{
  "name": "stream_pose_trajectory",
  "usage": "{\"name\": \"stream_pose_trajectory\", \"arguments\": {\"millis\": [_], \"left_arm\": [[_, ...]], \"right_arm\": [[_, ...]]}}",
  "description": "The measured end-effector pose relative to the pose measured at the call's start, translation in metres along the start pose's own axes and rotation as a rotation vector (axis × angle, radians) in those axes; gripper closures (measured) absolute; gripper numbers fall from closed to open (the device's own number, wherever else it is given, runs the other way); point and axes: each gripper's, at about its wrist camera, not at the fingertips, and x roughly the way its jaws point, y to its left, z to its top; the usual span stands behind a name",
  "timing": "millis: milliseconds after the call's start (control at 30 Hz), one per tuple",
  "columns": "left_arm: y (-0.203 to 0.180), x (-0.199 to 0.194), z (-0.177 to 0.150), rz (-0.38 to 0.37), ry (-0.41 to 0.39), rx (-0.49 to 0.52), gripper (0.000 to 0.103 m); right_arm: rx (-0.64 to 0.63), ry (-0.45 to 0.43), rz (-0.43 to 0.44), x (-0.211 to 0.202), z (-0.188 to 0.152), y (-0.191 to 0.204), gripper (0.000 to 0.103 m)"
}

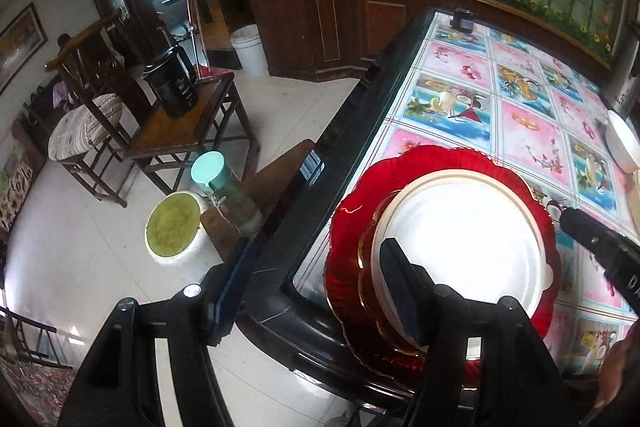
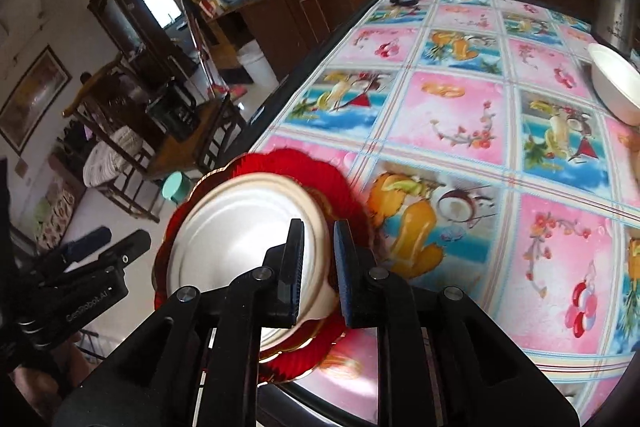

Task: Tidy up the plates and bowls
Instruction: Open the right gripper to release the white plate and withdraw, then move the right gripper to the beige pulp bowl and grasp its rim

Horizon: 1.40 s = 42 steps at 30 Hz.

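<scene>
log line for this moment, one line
right gripper: jaws astride rim of white plate, grip unclear | white plate on red plate | left gripper: open, beside stack | white bowl: far right

Glossy, ribbed red plate (image 1: 348,227) with gilt-looking edging under a smooth white plate (image 1: 464,239), on shiny printed plastic-looking tablecloth (image 2: 460,115), black glossy table rim (image 1: 304,211), matt black plastic right gripper (image 2: 318,267), far dark polished wood cabinet (image 1: 320,23).

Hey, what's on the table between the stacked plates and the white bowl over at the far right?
Nothing but bare patterned tablecloth lies between the white plate on the red plates and the white bowl, shown clearest in the right wrist view.
</scene>
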Motion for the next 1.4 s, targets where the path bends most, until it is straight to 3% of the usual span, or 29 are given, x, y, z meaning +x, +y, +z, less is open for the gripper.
{"name": "stream_pose_trajectory", "arguments": {"millis": [433, 733, 833, 1000, 1200, 1400], "left_arm": [[-0.079, -0.045, -0.008, -0.150, -0.067, 0.169, 0.038], [-0.168, -0.077, 0.003, -0.309, -0.070, 0.295, 0.037], [-0.204, -0.081, 0.011, -0.402, -0.037, 0.313, 0.032], [-0.267, -0.072, 0.024, -0.486, 0.043, 0.333, 0.032], [-0.335, -0.039, 0.033, -0.537, 0.178, 0.306, 0.032], [-0.386, -0.010, 0.046, -0.520, 0.265, 0.291, 0.032]], "right_arm": [[0.083, -0.025, -0.003, -0.019, -0.003, -0.037, 0.088], [0.176, -0.125, -0.080, -0.077, -0.004, -0.114, 0.088], [0.237, -0.188, -0.134, -0.117, -0.003, -0.167, 0.088], [0.315, -0.269, -0.245, -0.179, -0.001, -0.249, 0.088], [0.435, -0.316, -0.322, -0.229, 0.002, -0.338, 0.073], [0.546, -0.262, -0.214, -0.212, 0.006, -0.393, 0.072]]}}
